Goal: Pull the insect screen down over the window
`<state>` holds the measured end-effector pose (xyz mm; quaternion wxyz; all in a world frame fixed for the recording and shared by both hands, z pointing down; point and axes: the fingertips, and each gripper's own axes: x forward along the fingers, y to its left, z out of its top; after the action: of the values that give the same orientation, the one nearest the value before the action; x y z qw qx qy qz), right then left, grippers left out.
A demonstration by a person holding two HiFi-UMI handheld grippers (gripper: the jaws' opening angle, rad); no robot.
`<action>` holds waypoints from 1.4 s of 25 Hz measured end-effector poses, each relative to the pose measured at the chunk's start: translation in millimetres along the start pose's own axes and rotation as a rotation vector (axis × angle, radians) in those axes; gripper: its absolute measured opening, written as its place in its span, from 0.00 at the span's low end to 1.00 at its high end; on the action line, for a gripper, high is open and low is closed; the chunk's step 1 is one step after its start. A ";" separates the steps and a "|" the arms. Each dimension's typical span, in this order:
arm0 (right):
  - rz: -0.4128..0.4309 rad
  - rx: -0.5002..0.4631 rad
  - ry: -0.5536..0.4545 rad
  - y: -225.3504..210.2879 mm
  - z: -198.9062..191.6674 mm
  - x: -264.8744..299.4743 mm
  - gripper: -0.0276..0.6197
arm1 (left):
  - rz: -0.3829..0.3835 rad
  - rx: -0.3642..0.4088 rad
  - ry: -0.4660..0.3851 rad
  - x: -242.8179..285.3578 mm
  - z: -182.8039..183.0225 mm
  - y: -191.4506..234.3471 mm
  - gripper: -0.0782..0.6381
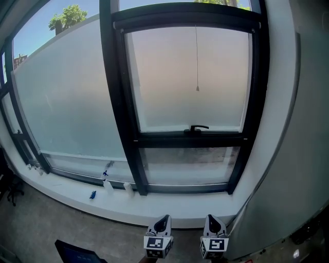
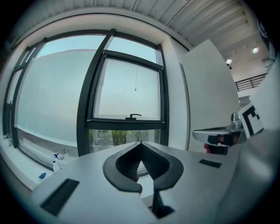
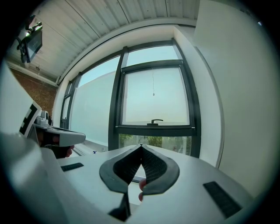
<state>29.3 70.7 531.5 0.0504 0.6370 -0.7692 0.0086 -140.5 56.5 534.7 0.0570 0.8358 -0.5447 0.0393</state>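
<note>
Nearest, low & well short of the window: left gripper (image 1: 163,222) and right gripper (image 1: 212,221), each w/ jaws pressed together tip to tip, nothing pinched or touched. Up & ahead, the pull cord (image 1: 197,56) hangs vertical down the sash, end bead well above the sash handle (image 1: 197,128), slightly to the right gripper's side, so that one looks nearer. Insect screen not seen over the glass, prob. rolled up at the top rail (image 1: 185,11); reach goes up/fwd, jaws must open first.

I count two tools, left tool (image 1: 163,221) and right tool (image 1: 213,220); one pull cord (image 1: 197,61); one window handle (image 1: 197,128); two white bottles (image 1: 108,186) (image 1: 128,189) lower left.
</note>
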 end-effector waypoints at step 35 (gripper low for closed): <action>0.066 -0.007 -0.023 -111.1 28.6 240.5 0.05 | 0.117 -0.048 0.000 245.6 40.5 49.5 0.11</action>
<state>92.3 -187.9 518.6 0.0436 0.6110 -0.7904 0.0004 -86.6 -191.4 528.6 0.0747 0.8009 -0.5934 0.0294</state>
